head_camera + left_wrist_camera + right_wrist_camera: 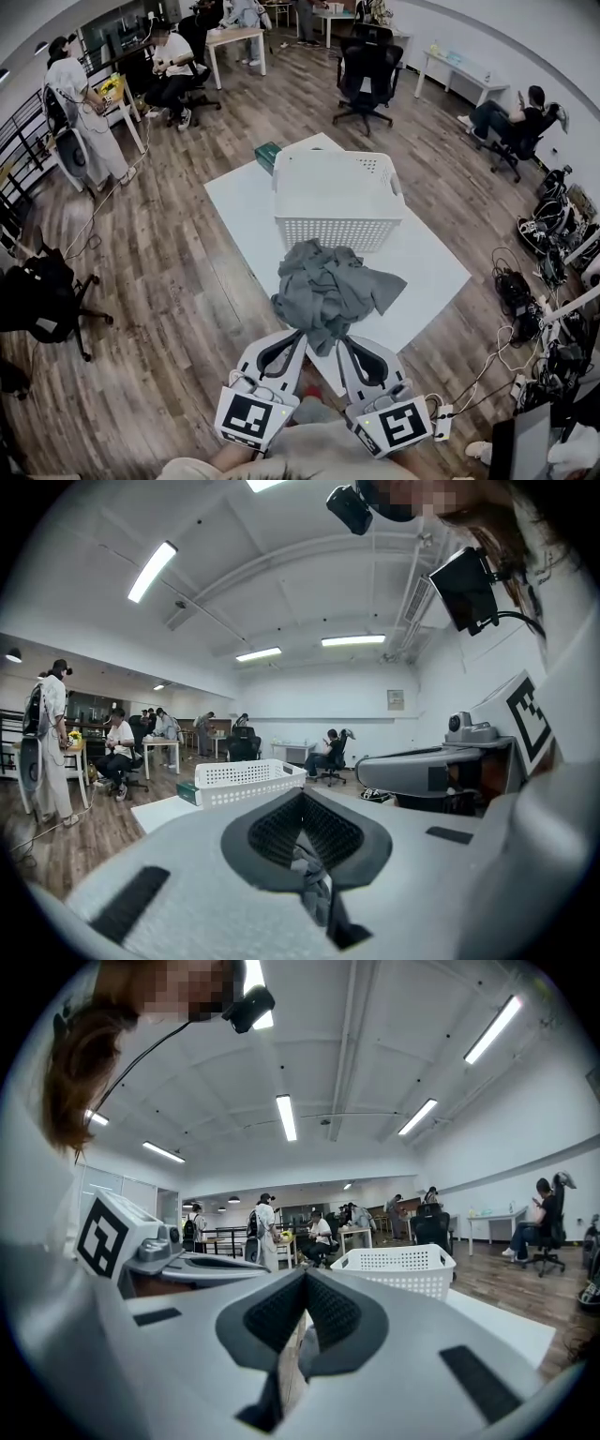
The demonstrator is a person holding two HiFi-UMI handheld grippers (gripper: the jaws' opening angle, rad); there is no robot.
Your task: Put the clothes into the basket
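A bundle of grey clothes point(323, 289) hangs above the near edge of the white table point(431, 272), just in front of the white perforated basket point(336, 199). My left gripper point(300, 335) and right gripper point(343, 339) are side by side below the bundle, both shut on its lower folds. In the left gripper view grey cloth point(314, 874) is pinched between the shut jaws of the left gripper point(302, 801), with the basket point(246, 782) ahead to the left. In the right gripper view the right gripper point(305, 1281) is shut on a strip of cloth point(307, 1349), with the basket point(398, 1269) ahead to the right.
A green box point(267, 155) lies on the table left of the basket. Black office chairs stand behind the table point(367, 67) and at the left point(42, 302). Several people sit or stand at desks along the back. Cables and gear point(530, 300) crowd the floor at the right.
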